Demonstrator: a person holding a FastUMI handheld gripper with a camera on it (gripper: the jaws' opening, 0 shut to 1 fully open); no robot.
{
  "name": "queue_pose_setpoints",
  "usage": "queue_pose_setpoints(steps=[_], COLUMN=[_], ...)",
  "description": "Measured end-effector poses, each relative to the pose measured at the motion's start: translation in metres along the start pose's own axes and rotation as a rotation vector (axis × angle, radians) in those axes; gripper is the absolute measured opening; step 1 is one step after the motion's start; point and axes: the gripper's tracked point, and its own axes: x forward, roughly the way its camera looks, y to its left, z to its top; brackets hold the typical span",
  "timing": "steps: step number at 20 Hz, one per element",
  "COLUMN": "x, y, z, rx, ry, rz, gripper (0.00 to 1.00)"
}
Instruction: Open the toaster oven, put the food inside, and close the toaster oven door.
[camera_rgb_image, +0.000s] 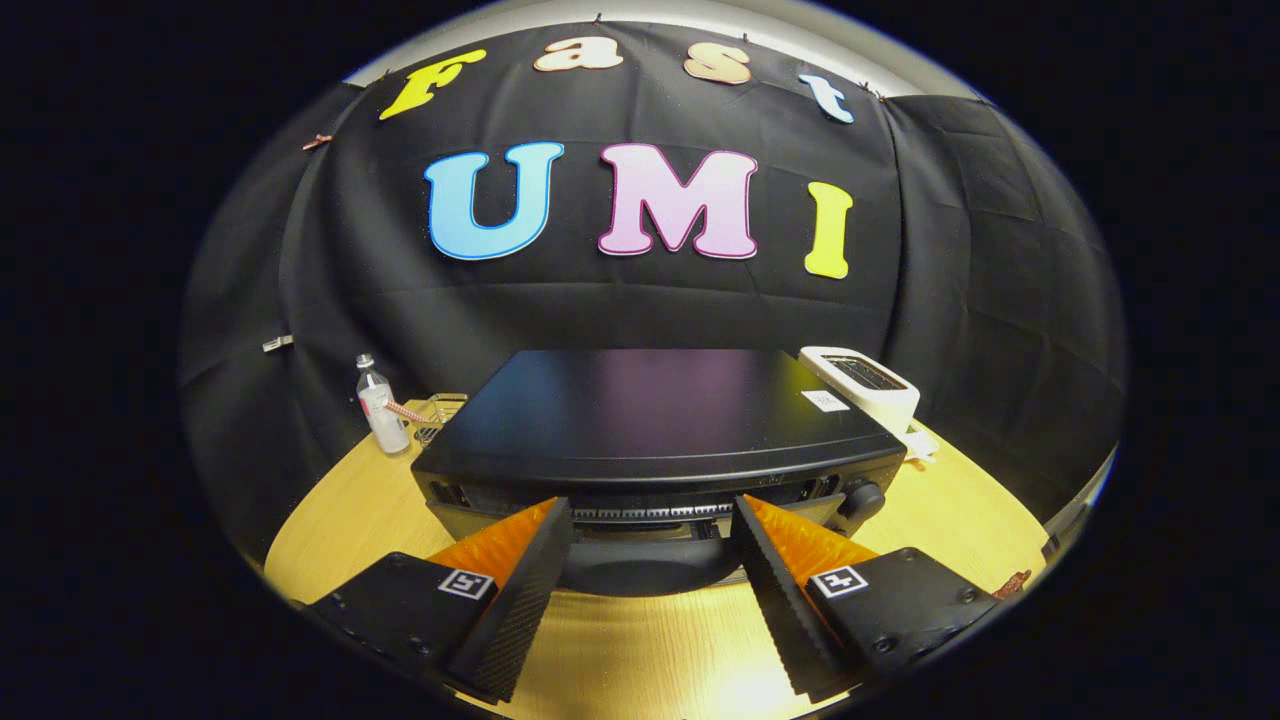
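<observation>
A black toaster oven (650, 410) stands on the wooden table (350, 510), and I look down on its flat top from the front. Its front edge shows a row of vents and a round knob (865, 497) at the right end. My gripper (652, 510) is open, with its two fingertips up against the oven's front just below the top edge and nothing held between them. Between the fingers a dark curved part of the oven's door (640, 570) shows; I cannot tell whether the door is open or shut.
A clear bottle (380, 405) and a small wire holder (440, 408) stand left of the oven at the back. A white toaster (865, 385) sits behind the oven's right corner. A small reddish scrap (1012, 581) lies at the table's right edge.
</observation>
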Motion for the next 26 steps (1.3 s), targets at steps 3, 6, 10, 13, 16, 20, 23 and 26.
queue_pose_setpoints(steps=[3,6,10,13,16,20,23,26], x=[-0.012,-0.022,-0.038,-0.050,-0.057,-0.065,-0.066,-0.063], y=[-0.001,-0.003,-0.002,-0.004,-0.005,-0.005,0.002,0.011], z=[-0.010,-0.021,-0.045,-0.065,-0.086,-0.124,-0.143,-0.154], rx=[0.008,0.025,0.041,0.058,0.054,0.048,0.073,0.032], ry=[0.008,0.024,0.062,0.097,0.139,0.215,0.246,0.268], rz=[0.016,0.026,0.034,0.053,0.057,0.059,0.082,0.099], gripper=[0.99,0.98,0.97,0.97,0.96,0.97,0.99,0.98])
